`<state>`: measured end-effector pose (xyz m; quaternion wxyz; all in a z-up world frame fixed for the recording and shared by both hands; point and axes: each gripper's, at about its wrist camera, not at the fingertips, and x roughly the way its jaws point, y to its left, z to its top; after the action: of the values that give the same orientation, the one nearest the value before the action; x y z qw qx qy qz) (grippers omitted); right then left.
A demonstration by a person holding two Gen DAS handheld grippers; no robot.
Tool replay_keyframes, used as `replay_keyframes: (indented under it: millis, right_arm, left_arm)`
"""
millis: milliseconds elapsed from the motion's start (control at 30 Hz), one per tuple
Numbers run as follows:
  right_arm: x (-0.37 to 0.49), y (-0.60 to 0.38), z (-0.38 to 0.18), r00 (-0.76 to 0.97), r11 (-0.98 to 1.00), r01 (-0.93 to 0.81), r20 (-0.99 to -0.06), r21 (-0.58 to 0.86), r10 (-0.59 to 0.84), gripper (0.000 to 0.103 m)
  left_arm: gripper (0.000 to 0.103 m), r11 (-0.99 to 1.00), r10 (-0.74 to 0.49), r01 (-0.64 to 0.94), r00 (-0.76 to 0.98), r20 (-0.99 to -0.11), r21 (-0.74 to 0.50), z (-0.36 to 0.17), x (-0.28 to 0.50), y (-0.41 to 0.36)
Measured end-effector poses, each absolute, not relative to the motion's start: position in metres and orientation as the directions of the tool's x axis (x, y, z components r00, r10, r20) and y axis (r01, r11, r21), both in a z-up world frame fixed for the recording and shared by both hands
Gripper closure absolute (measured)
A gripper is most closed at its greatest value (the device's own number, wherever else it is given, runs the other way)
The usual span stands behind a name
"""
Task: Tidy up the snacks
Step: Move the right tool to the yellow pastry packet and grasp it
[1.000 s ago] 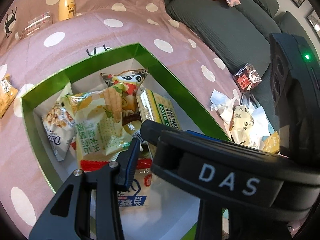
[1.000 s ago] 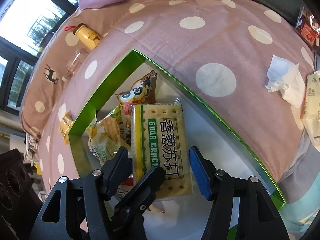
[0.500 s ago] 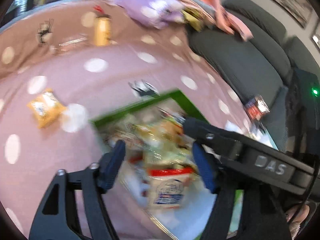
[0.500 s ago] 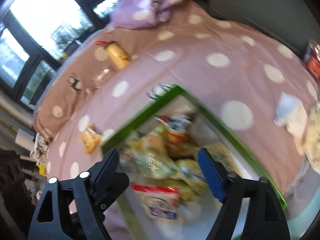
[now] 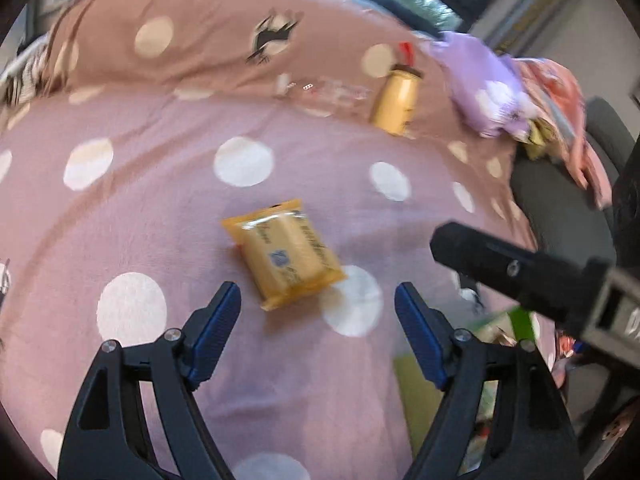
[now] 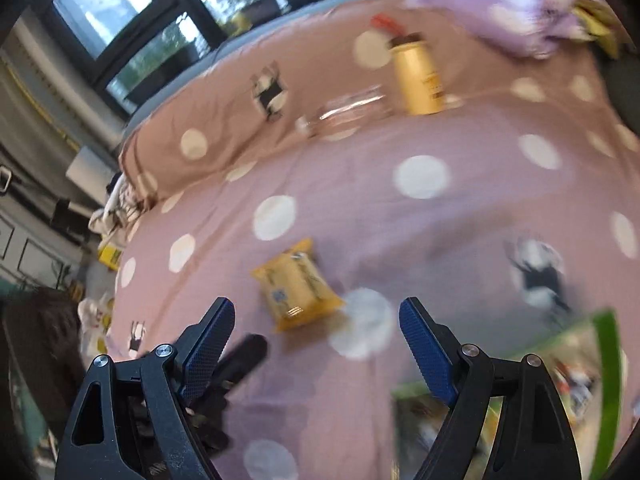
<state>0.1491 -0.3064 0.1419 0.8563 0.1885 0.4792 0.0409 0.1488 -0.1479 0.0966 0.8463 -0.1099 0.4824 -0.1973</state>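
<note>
Having swung away from the green-rimmed cardboard box [image 6: 606,364], both tongs, left [image 5: 318,322] and right [image 6: 316,338], are hanging apart and empty over the yellow plastic snack packet [image 5: 285,254] lying on the pink dotted bedspread [image 5: 160,208], likely next to go in.

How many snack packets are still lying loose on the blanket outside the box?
1: a yellow packet on the polka-dot blanket, just ahead of both open grippers, left of the green box. Others may lie out of view.

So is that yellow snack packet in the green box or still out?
Out. The yellow snack packet lies flat on the dotted blanket, apart from the green box.
</note>
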Motion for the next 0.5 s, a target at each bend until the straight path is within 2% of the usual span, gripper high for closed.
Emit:
replay_keyframes:
  millis: [100,267,367,433,500]
  right_arm:
    - [0.175,-0.296,0.122,0.476,0.930,0.103,-0.838,0.353,0.266,0.018]
    - [0.204,-0.288,0.094,0.426,0.906,0.095,-0.840,0.412,0.337,0.018]
    - [0.219,-0.281,0.076,0.380,0.910,0.101,-0.861,0.403,0.339,0.019]
    - [0.225,-0.276,0.066,0.356,0.915,0.101,-0.873,0.391,0.333,0.022]
    - [0.229,-0.272,0.055,0.336,0.919,0.108,-0.884,0.379,0.325,0.024]
  left_arm:
    - [0.025,0.919,-0.395,0.183,0.468,-0.791,-0.350,0.078,0.164,-0.139]
    - [0.028,0.895,-0.442,0.148,0.414,-0.796,-0.421,0.048,0.183,-0.129]
    - [0.033,0.887,-0.455,0.137,0.411,-0.790,-0.440,0.041,0.189,-0.128]
    - [0.042,0.880,-0.469,0.129,0.391,-0.792,-0.458,0.034,0.192,-0.130]
    - [0.042,0.874,-0.479,0.135,0.401,-0.781,-0.467,0.033,0.193,-0.130]
